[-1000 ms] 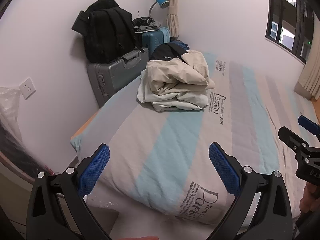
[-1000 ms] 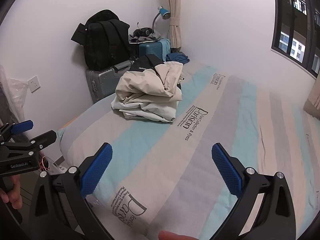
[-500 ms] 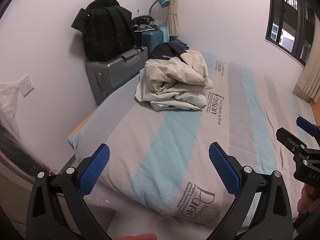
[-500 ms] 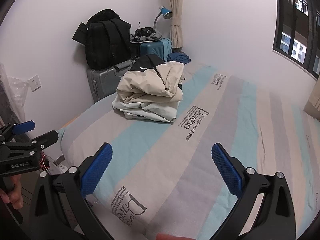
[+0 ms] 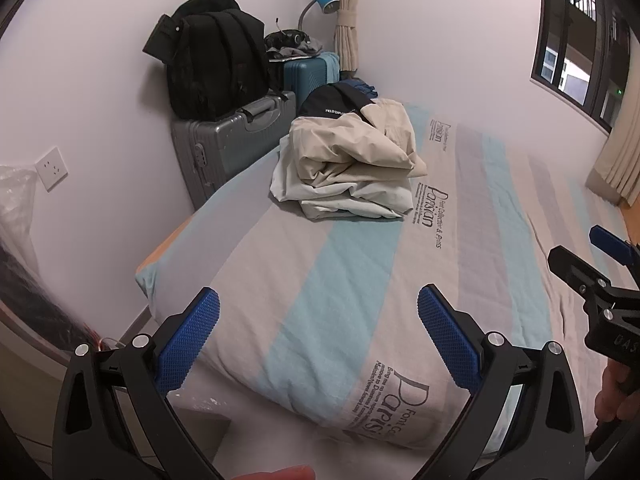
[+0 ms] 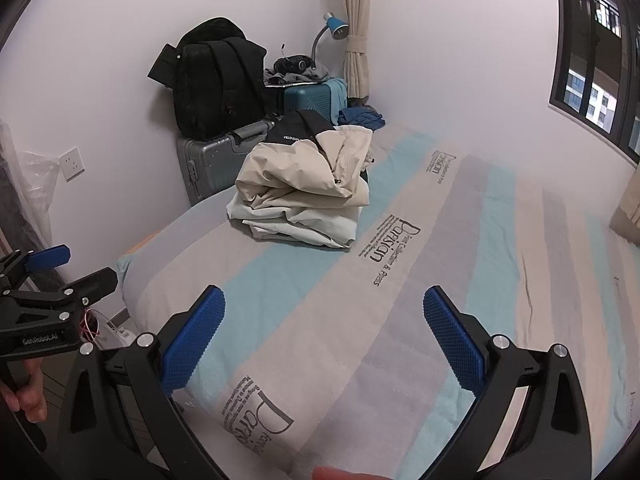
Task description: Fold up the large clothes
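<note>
Now you've edged toward the bed [image 5: 360,280]; both grippers, left gripper [image 5: 318,338] and right gripper [image 6: 324,340], gape wide, the folded jacket pile [image 5: 352,168] well ahead.

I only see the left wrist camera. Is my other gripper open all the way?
Observer: Yes, the right gripper is wide open over the bed, holding nothing.
Child: What does my left gripper look like from the side?
Observer: The left gripper has GenRobot.AI printed on its side.
Child: Who's holding it?
Observer: A hand grips its handle, low beside the bed's corner.
</note>
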A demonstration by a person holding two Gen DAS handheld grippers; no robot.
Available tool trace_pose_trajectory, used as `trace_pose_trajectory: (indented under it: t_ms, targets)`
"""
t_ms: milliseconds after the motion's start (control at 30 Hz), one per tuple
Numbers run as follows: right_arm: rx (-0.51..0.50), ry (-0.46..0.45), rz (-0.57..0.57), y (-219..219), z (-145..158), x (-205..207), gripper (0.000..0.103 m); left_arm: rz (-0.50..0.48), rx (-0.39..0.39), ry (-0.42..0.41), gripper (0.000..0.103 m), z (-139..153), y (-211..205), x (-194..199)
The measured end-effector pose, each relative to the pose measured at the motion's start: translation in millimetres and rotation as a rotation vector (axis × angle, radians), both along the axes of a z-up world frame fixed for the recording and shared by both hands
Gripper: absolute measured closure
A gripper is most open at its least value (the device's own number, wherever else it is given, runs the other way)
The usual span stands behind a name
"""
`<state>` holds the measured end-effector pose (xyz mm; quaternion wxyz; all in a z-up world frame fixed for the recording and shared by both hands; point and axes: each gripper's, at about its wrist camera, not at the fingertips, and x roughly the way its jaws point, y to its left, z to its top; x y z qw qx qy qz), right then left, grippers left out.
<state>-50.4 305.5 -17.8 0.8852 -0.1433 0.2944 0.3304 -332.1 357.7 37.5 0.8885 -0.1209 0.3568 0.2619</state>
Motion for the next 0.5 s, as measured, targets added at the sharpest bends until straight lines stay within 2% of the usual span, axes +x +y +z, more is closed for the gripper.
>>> trace_pose_trajectory:
  t_ms: [500]
  targets:
    - [-0.001, 0.035, 0.013, -3.7, 1.4, 1.5, 0.007, -0.015, -0.015, -0.003, 0.006, 0.0, 2.8, 4.6]
